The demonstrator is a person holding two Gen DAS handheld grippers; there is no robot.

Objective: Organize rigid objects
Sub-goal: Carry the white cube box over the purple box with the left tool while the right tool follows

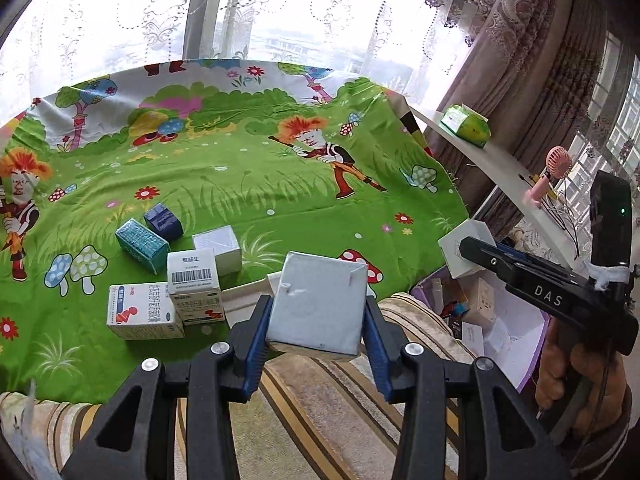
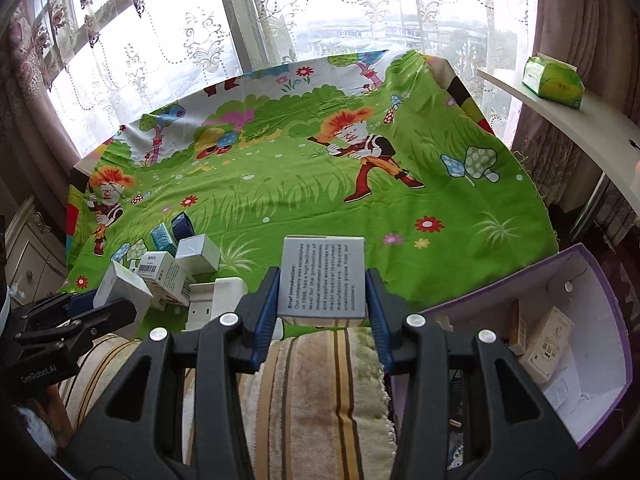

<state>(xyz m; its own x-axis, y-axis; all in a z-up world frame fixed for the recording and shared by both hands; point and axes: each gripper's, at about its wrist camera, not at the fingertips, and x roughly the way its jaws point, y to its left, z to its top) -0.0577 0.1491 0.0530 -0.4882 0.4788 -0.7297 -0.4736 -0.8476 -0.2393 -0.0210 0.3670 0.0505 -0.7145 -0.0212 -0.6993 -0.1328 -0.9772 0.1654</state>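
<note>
My left gripper (image 1: 318,316) is shut on a plain grey-white box (image 1: 320,300), held above the table's near edge. My right gripper (image 2: 323,300) is shut on a grey box with printed text (image 2: 323,278); it also shows in the left wrist view (image 1: 460,252). On the green cartoon cloth (image 1: 260,176) at the left lie several small boxes: a teal box (image 1: 140,244), a dark blue box (image 1: 162,220), a white box (image 1: 218,250), a barcode medicine box (image 1: 194,284) and another medicine box (image 1: 140,312).
A purple-rimmed open box (image 2: 592,320) holding several small cartons stands at the right, below table level. A striped towel (image 2: 320,392) lies under both grippers. A white shelf (image 2: 568,120) at the right carries a green tissue pack (image 2: 554,80) and a pink fan (image 1: 546,176).
</note>
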